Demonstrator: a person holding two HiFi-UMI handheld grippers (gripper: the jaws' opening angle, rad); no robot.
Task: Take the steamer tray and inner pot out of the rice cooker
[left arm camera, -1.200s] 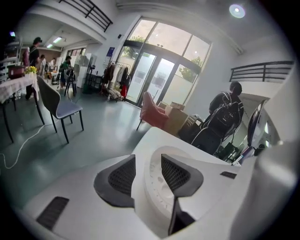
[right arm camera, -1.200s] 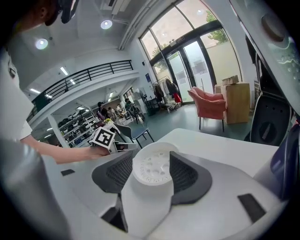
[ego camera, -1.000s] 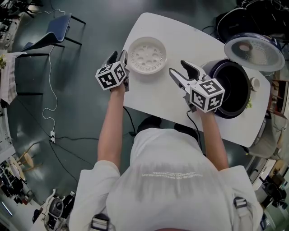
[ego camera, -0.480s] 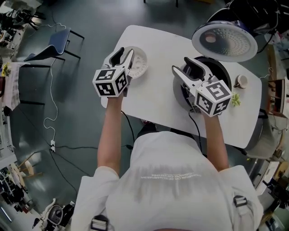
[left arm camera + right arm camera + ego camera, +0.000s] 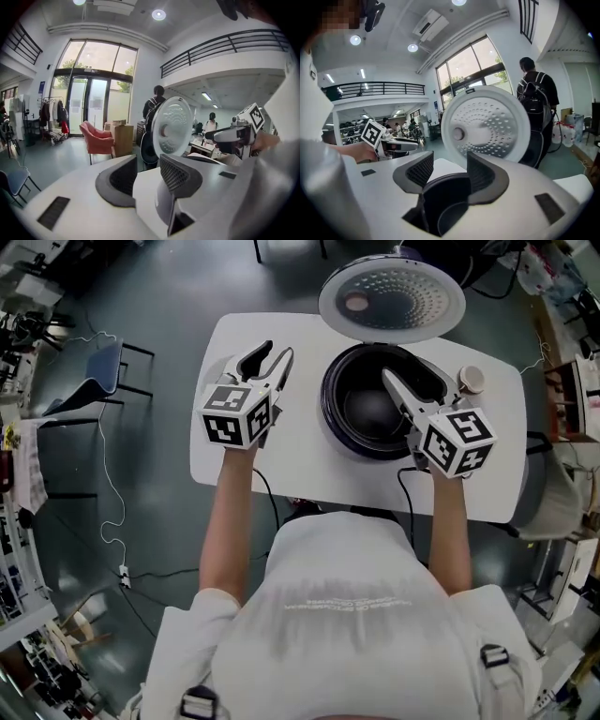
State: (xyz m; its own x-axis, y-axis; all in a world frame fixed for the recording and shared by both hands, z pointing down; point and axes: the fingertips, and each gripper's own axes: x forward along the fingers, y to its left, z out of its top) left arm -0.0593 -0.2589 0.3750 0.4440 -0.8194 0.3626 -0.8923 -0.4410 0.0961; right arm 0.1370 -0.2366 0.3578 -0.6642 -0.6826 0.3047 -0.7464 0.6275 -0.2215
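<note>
– Pot (image 5: 375,409), position?
– Seated in the cooker (image 5: 330,418), right of centre on the table (image 5: 305,465). Dark inside, looks empty. Lid (image 5: 392,298) stands up on the far side, so the opening is free from above and from the near side.
– And the tray?
– Not in the pot, as far as I can see. No view shows it. It may lie hidden under the left gripper (image 5: 274,354); can't tell.
– The right gripper (image 5: 401,381)?
– Hangs over the pot's right half, tips toward the lid, tilted a little down. Jaws fairly wide and just been closing a touch, with nothing between the pads. Its own view shows the dark rim below and past them, not pinched. My read: lining up on the right rim.
– Left one?
– Over the table just left of the cooker, not touching it. Jaws about half open, eased in slightly too, and empty: only lid and room beyond them. Probably placed to take the opposite rim, since a pot that wide wants a two-sided lift.
– Arms?
– Both forearms (image 5: 230,512) stretched forward from the body, roughly parallel, marker cubes (image 5: 236,415) facing up. Left arm runs outside the cooker, right arm in line with its right side.
</note>
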